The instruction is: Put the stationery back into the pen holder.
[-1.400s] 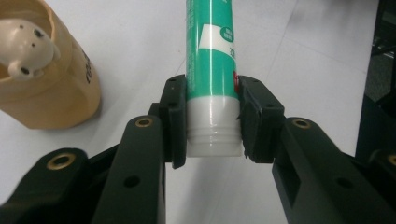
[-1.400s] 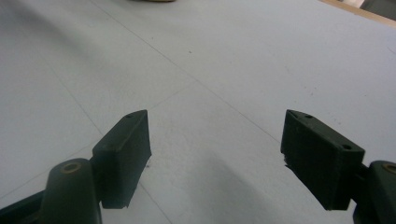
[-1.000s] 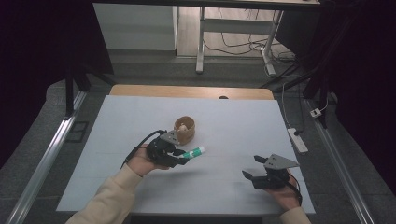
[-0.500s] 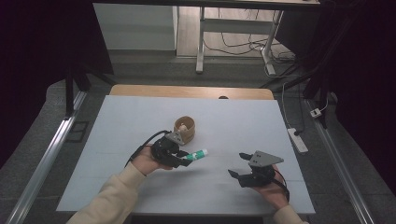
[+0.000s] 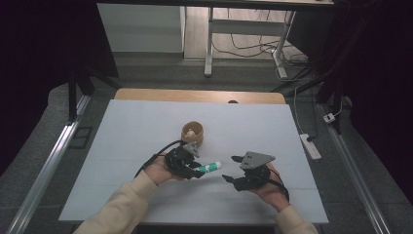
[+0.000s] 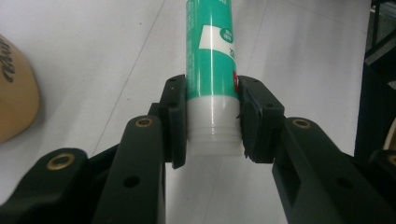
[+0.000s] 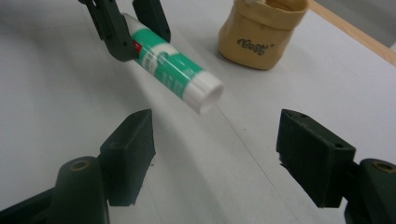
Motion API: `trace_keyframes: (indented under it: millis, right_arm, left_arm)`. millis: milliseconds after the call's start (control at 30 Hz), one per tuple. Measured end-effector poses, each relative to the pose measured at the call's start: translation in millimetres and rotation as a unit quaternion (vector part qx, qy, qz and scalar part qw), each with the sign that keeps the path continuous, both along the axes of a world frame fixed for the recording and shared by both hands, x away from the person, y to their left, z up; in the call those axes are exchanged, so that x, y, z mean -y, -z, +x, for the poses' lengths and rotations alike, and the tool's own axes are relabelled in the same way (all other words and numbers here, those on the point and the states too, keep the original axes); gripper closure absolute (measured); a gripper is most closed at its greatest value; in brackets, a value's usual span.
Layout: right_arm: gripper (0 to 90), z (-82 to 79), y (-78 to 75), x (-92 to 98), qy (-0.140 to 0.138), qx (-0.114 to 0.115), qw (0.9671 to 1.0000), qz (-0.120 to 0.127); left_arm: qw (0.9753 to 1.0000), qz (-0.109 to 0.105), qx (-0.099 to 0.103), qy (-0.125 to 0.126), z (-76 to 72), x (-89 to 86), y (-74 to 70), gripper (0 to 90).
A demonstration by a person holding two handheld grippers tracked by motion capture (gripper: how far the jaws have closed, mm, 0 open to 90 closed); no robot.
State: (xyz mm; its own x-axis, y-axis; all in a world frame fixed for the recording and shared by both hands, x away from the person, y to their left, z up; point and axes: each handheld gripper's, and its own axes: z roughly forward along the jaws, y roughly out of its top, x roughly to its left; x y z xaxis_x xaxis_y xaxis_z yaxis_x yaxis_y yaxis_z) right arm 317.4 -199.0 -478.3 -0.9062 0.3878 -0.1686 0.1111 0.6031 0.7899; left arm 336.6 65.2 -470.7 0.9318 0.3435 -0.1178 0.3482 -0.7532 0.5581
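Above the table [image 5: 122, 146], a glue stick [image 5: 209, 168], judged light, rigid and slick, is being clamped by the left gripper [image 5: 187, 168]; the right gripper [image 5: 233, 169] is being held wide open, empty, facing its free cap end

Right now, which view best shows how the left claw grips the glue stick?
The left gripper view: both jaws of the left claw clamp the glue stick's white end, close up. The right gripper view shows the stick's free end jutting from those jaws. The high view shows it small, over the table.

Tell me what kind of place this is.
Probably a lab or workshop bench for recording handling demos: a bare white table, loose cables and a power strip on the floor, and a person working with hand-held grippers, left gripper.
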Motion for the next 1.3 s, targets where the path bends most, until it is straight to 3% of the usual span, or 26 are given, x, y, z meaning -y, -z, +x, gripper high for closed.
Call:
trace_keyframes:
  millis: [333, 733, 867, 967, 1000, 1033, 1100, 1200, 1233, 1300]
  right_arm:
    - [33.1, 1.2, -6.9, -14.2, -0.032, 0.003, 0.9992, -0.023]
    - [40.6, 2.0, 2.3, -26.3, -0.064, 0.000, 0.9956, -0.069]
    - [45.7, 0.7, 8.5, -33.6, -0.089, 0.005, 0.9902, -0.107]
    - [54.2, -2.0, 13.8, -39.4, -0.116, 0.015, 0.9824, -0.146]
    - [54.2, -2.0, 13.8, -39.4, -0.116, 0.015, 0.9824, -0.146]
    - [58.9, -4.1, 17.1, -42.1, -0.128, 0.018, 0.9770, -0.169]
    - [60.6, -5.9, 19.1, -43.0, -0.138, 0.020, 0.9742, -0.177]
    - [62.2, -7.9, 18.6, -43.2, -0.149, 0.026, 0.9721, -0.180]
    - [62.6, -8.7, 19.4, -43.2, -0.149, 0.028, 0.9731, -0.174]
    - [64.6, -9.3, 17.8, -42.5, -0.150, 0.029, 0.9727, -0.174]
  left_arm:
    - [0.9999, 0.009, 0.000, 0.008, -2.0, 5.0, 2.9, 64.6]
    - [0.9995, 0.021, -0.006, 0.025, -4.1, 14.1, 8.3, 64.5]
    - [0.9987, 0.024, -0.007, 0.044, -7.8, 21.7, 10.3, 64.5]
    - [0.9981, 0.027, -0.008, 0.055, -9.5, 24.6, 10.4, 64.5]
    - [0.9981, 0.027, -0.008, 0.055, -9.5, 24.6, 10.4, 64.5]
    - [0.9977, 0.026, -0.010, 0.061, -9.9, 24.0, 9.5, 64.4]
    - [0.9976, 0.024, -0.012, 0.063, -10.6, 23.6, 9.5, 64.4]
    - [0.9975, 0.019, -0.014, 0.067, -10.5, 22.2, 9.3, 64.3]
    - [0.9976, 0.015, -0.012, 0.067, -10.0, 21.1, 9.1, 64.1]
    - [0.9986, -0.003, -0.007, 0.052, -8.3, 18.0, 7.9, 61.9]
